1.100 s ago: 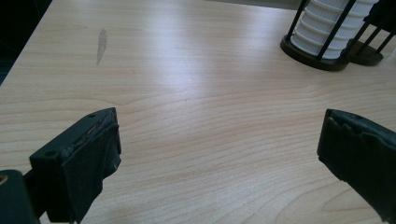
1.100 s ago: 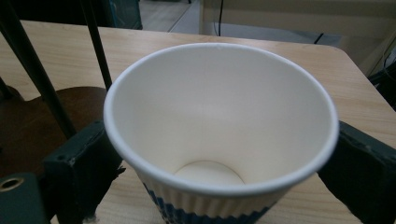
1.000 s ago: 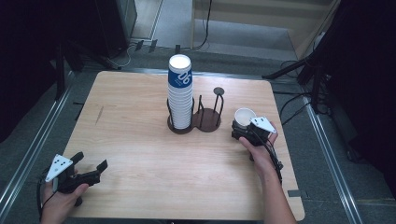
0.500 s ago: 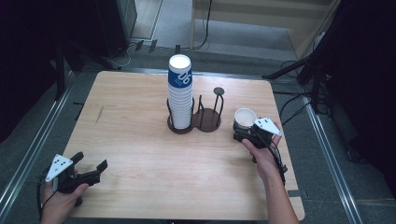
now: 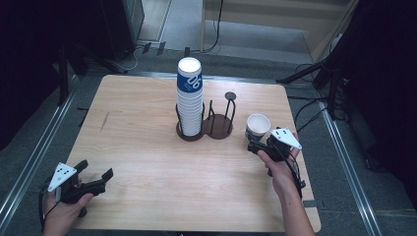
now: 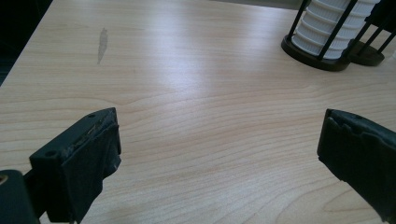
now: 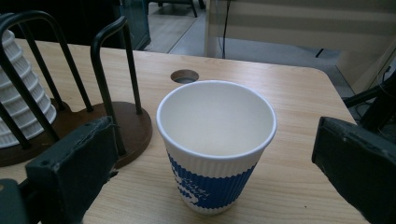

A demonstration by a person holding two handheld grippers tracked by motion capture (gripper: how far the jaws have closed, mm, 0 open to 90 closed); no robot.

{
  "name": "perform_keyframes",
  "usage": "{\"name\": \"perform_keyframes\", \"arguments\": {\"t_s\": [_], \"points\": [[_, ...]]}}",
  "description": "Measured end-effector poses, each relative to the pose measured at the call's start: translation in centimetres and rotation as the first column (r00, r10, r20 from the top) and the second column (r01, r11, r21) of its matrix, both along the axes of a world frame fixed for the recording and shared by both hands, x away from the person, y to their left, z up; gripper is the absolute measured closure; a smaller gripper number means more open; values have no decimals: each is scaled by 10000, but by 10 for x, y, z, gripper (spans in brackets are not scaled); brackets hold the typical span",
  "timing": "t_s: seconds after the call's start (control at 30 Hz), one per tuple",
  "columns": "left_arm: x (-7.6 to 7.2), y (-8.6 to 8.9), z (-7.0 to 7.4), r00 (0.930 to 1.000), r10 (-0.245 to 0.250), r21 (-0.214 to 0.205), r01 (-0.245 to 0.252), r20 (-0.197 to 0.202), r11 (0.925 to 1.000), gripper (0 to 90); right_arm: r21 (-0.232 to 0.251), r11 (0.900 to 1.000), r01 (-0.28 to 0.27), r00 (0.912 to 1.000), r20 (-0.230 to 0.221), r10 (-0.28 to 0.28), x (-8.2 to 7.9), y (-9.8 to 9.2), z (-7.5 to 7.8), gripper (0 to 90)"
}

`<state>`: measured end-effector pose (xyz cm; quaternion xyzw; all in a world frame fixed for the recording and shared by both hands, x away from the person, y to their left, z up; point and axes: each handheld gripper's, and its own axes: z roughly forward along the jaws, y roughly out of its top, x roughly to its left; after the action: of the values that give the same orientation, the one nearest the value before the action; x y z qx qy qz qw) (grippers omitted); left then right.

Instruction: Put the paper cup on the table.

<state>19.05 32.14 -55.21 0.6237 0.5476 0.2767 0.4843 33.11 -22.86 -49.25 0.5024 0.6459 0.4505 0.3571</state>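
A white and blue paper cup [image 5: 257, 127] stands upright on the wooden table [image 5: 147, 147], to the right of the black wire holder. My right gripper [image 5: 258, 142] sits just in front of it. Its jaws have just been opening and now stand wide, clear of the cup [image 7: 215, 144], whose sides its fingers [image 7: 74, 163] do not touch. A tall stack of the same cups [image 5: 190, 96] fills the holder's left ring. The brown-based right ring [image 5: 219, 125] holds none. My left gripper [image 5: 94, 169] rests open at the near left corner, over bare wood [image 6: 210, 107].
The table's right edge [image 5: 300, 147] runs close behind my right hand. A small round hole [image 7: 184, 76] lies in the tabletop beyond the cup. Dark stands and cables stand on the floor around the table. The stack's base [image 6: 322, 37] lies far ahead of my left gripper.
My right gripper has let go of the single cup, opened wide and drawn back a little toward the near right. The cup stays standing. My left hand has kept still.
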Motion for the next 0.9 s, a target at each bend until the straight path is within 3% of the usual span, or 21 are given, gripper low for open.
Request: {"name": "perform_keyframes", "arguments": {"t_s": [0.63,0.9], "points": [[0,0,0,10000,22,-12,-22,4,10000,3,172,9998,102,9999,52,-103,-25,-13,0,1],[0,0,0,10000,46,-23,-46,-15,10000,3,594,9982,126,9999,-74,-121,-36,-23,-1,1]]}}
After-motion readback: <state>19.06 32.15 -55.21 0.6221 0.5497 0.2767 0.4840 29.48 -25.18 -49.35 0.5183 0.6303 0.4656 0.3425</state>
